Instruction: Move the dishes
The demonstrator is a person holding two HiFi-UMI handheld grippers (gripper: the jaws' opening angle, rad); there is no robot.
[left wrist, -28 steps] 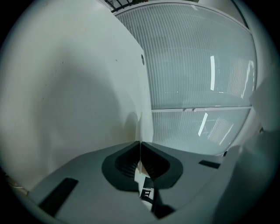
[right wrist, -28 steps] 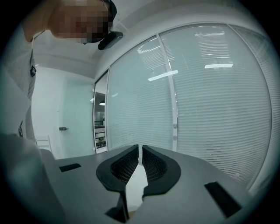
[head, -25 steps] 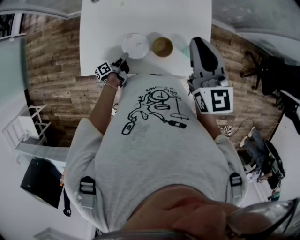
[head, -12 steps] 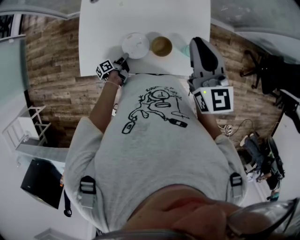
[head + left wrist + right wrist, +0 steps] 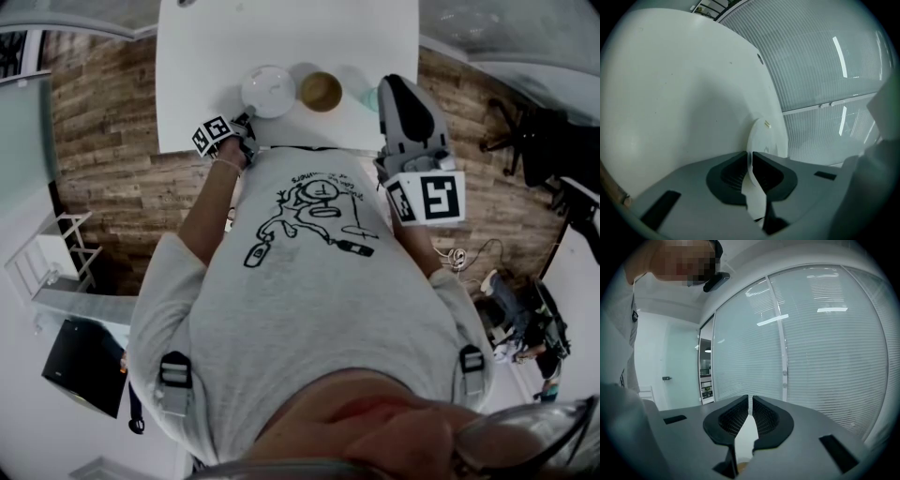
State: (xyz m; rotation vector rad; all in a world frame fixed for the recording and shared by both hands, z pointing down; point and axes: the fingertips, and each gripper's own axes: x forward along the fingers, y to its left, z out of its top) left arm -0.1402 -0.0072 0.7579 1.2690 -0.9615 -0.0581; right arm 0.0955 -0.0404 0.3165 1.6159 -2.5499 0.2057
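A white plate (image 5: 268, 91) lies near the front edge of the white table (image 5: 281, 33), with a brown bowl (image 5: 321, 91) just to its right. My left gripper (image 5: 246, 119) is shut on the plate's near rim. In the left gripper view the thin plate (image 5: 766, 139) stands edge-on between the pads of that gripper (image 5: 751, 157). My right gripper (image 5: 398, 84) is held up over the table's right front corner, its pads together with nothing between them. In its own view the right gripper (image 5: 750, 401) faces window blinds.
A pale green thing (image 5: 369, 97) shows partly behind the right gripper, right of the bowl. Wood flooring (image 5: 112, 122) lies on both sides of the table. A black office chair (image 5: 534, 141) stands at the right. The person's torso fills the middle of the head view.
The left gripper and the plate have shifted very slightly away from the body. The right gripper has not moved.
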